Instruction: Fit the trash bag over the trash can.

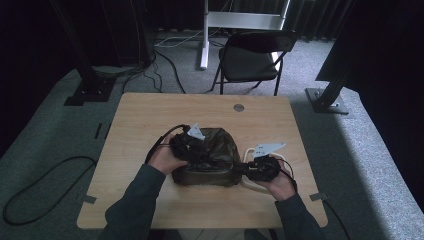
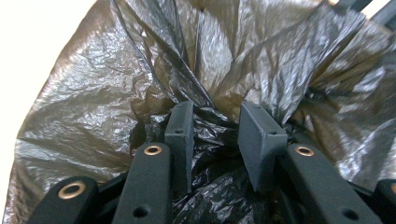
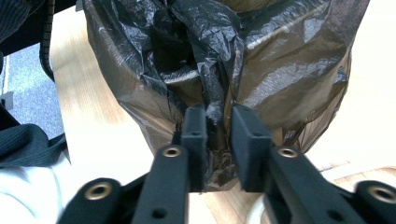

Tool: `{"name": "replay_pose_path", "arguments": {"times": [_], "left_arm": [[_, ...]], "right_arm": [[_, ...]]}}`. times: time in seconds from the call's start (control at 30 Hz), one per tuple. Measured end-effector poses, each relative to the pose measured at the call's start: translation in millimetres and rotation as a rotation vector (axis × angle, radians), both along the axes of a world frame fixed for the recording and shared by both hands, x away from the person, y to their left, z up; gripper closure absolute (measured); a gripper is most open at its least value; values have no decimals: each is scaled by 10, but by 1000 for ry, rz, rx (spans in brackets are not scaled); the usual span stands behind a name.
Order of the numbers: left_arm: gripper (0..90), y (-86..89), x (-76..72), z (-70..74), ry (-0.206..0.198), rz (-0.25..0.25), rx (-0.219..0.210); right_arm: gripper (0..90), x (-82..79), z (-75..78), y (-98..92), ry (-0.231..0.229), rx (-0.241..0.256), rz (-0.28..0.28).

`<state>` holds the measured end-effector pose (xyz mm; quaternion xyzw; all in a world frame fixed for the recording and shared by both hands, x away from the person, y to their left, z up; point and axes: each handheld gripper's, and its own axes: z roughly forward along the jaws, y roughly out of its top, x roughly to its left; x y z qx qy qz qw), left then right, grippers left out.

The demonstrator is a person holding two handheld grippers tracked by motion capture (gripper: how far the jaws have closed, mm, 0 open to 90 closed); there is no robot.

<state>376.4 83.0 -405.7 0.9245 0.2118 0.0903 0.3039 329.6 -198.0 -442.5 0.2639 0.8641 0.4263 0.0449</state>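
A dark, crinkled plastic bag [image 1: 220, 142] lies bunched at the middle of the wooden table [image 1: 145, 115]. My left gripper [image 1: 200, 154] rests on the bag's left side. In the left gripper view the bag [image 2: 261, 60] creases toward a gathered wad held between the jaws of the left gripper [image 2: 215, 122]. My right gripper [image 1: 241, 169] is at the bag's right front corner. In the right gripper view the right gripper [image 3: 218, 116] pinches a vertical fold of the bag [image 3: 289, 60]. A white curved rim [image 1: 248, 183] pokes out beside it; what lies under the bag is hidden.
A round grommet [image 1: 239, 107] sits near the table's far edge. A black folding chair [image 1: 252, 55] stands beyond the table. Cables [image 1: 45, 200] trail over the grey carpet at the left. Bare tabletop lies left, right and in front of the bag.
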Motion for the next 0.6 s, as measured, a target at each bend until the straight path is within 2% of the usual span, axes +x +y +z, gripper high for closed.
{"name": "replay_pose_path", "arguments": {"times": [0.07,0.17,0.33,0.43,0.47,0.6], "left_arm": [[662,-9,3,-13,0,-2,8],[651,-63,18,-87,-1,-2,54],[630,-110,-1,-117,-21,-8,92],[624,-115,-6,-120,-27,-8,98],[619,-132,-16,-123,-37,-6,115],[606,-158,-28,-119,-46,-8,127]], "right_arm": [[795,0,0,-1,2,-2,0],[852,-1,-2,6,9,-13,1],[864,-1,-4,11,11,-17,1],[864,-1,-4,10,11,-17,1],[864,-1,-8,18,14,-17,4],[867,-4,-8,30,15,-22,9]]}}
